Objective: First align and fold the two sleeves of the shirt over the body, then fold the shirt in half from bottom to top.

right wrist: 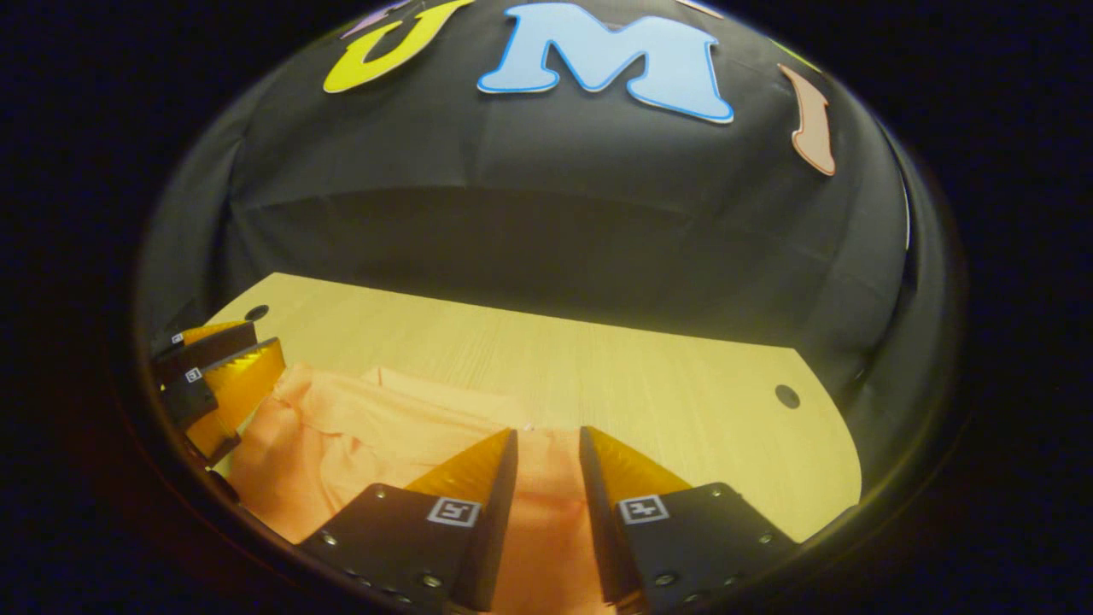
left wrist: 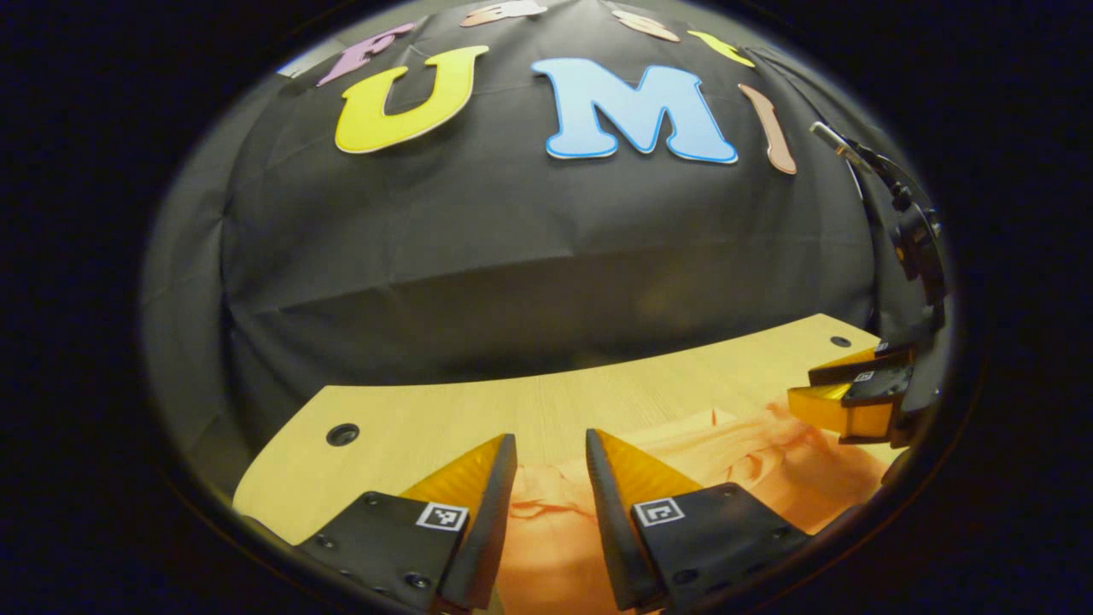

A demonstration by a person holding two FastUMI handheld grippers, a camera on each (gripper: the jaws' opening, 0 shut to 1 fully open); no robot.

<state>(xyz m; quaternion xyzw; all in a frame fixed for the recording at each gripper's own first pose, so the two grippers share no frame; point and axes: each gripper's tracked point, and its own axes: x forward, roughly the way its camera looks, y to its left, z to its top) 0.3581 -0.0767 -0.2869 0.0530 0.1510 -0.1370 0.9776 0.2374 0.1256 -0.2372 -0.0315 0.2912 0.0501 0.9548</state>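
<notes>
Left gripper view: your left gripper (left wrist: 551,448) hangs with jaws apart over the orange shirt (left wrist: 734,470) lying rumpled on the desk (left wrist: 410,418). Right gripper (right wrist: 548,444) likewise apart above it. Fabric looks thin, light, floppy, likely to slide; pinch a sleeve edge.

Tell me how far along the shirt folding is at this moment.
Done: hard to tell; the orange shirt lies rumpled on the wooden table, with no neat sleeve fold visible. In hand: nothing; the left gripper and right gripper hover open over the cloth. Left: apparently aligning and folding both sleeves, then the bottom-to-top fold.
</notes>
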